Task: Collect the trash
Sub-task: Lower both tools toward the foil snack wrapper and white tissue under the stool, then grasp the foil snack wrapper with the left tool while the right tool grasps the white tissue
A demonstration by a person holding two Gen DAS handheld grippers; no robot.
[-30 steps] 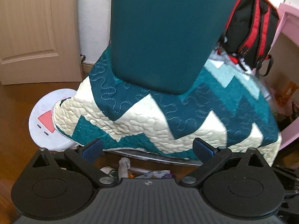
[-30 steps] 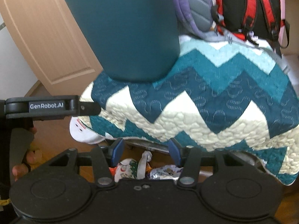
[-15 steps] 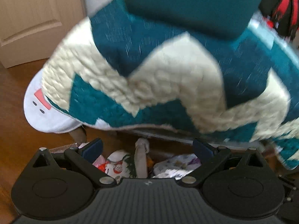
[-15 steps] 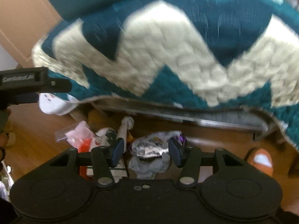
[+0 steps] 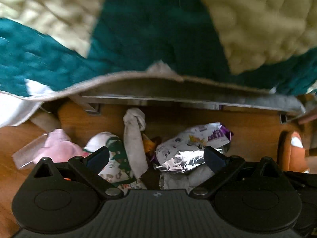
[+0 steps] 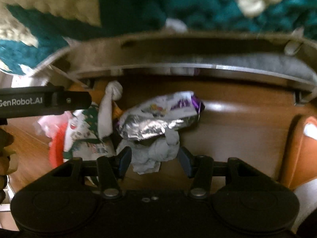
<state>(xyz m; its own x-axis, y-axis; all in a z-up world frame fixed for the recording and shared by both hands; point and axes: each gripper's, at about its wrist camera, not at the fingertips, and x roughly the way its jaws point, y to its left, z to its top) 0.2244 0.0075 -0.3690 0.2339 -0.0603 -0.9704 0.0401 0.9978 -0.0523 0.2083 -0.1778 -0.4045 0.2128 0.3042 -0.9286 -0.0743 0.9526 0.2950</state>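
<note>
Under quilt edge (image 5: 126,77): trash pile (image 5: 178,154) on floor (both hand-held grippers (image 5: 156,157) (image 6: 154,159) spread, empty).

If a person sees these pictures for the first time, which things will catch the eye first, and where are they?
First, the teal and cream quilt filling the top of both views, hanging over a metal frame. Below it, on the wooden floor, lies a pile of trash: a shiny foil wrapper in the middle and a crumpled grey cloth between the open right gripper fingers.

A teal-and-cream quilt (image 5: 150,39) overhangs a metal frame rail (image 5: 178,101) — beneath it, warm brown wooden floor (image 6: 237,130), dim and shadowed.
</note>
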